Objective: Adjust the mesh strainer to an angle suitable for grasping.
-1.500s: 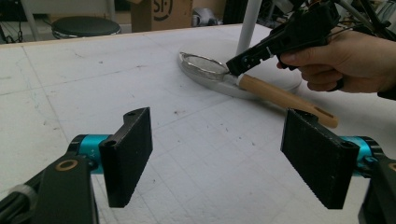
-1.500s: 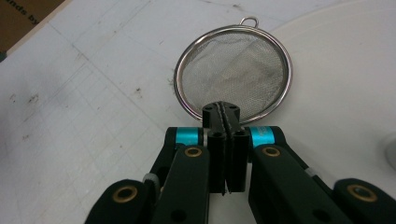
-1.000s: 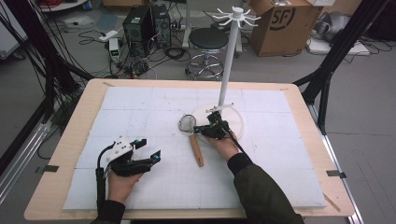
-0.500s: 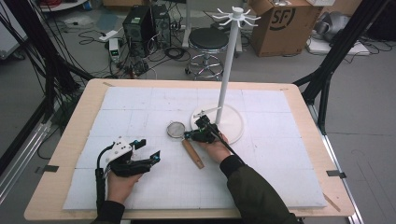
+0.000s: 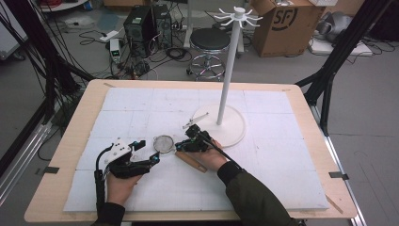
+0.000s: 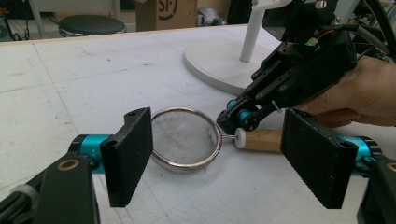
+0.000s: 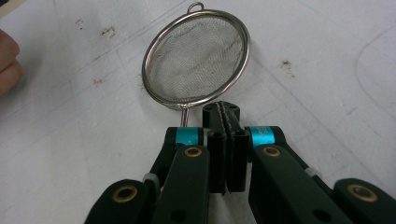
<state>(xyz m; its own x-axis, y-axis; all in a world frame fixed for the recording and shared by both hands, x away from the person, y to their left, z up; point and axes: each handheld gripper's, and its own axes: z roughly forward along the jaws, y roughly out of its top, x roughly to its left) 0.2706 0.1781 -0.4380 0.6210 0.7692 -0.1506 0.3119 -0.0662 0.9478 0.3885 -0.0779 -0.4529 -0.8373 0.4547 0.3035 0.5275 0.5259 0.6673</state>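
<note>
The left gripper [image 5: 149,159] is built of black links, with a white housing on top, and a black cable is run down along the hand. Teal collars and brass-ringed pivots are seen behind its flat black pads [image 6: 128,154]. The right gripper [image 7: 226,114] is made alike, black with teal collars. A dark olive sleeve [image 5: 254,197] is worn on the right arm.

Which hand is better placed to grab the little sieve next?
Probably the left. The left gripper has its jaws wide open with the sieve lying right before them. The right gripper is shut beside the sieve's stem.
</note>
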